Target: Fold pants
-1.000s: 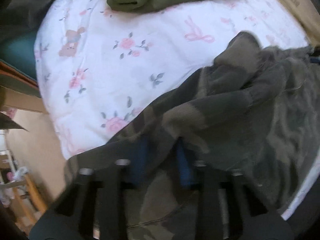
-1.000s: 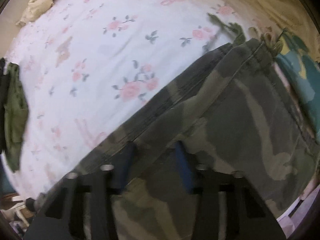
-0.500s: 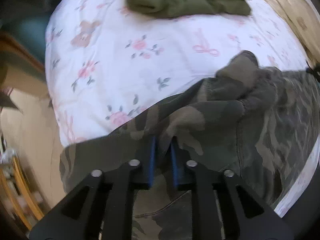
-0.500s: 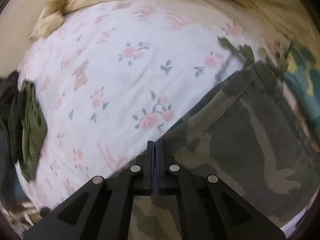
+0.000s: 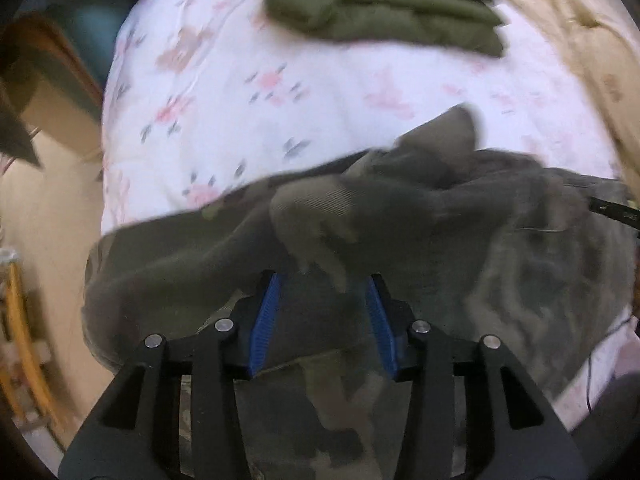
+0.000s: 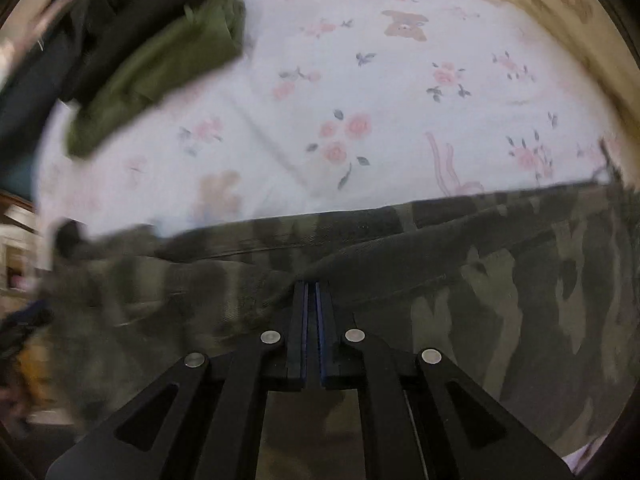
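Camouflage pants point(image 5: 420, 216) lie crumpled across the near part of a bed with a white floral sheet point(image 5: 248, 92). My left gripper point(image 5: 324, 280) is open, its blue pads either side of a bunched fold of the pants, fabric draped between and beneath them. In the right wrist view the pants point(image 6: 500, 280) spread along the bed's near side. My right gripper point(image 6: 312, 286) is shut on a ridge of the pants' fabric at their upper edge.
Folded olive-green clothes point(image 5: 380, 12) lie at the far side of the bed; they show in the right wrist view point(image 6: 160, 68) beside dark garments point(image 6: 80, 32). A beige blanket point(image 5: 580, 40) borders the right. The bed edge drops off at left point(image 5: 100, 200).
My left gripper, pinched on the pants half a second ago, has opened. My right gripper has stayed shut on the fabric and swung, so the green clothes now sit upper left.
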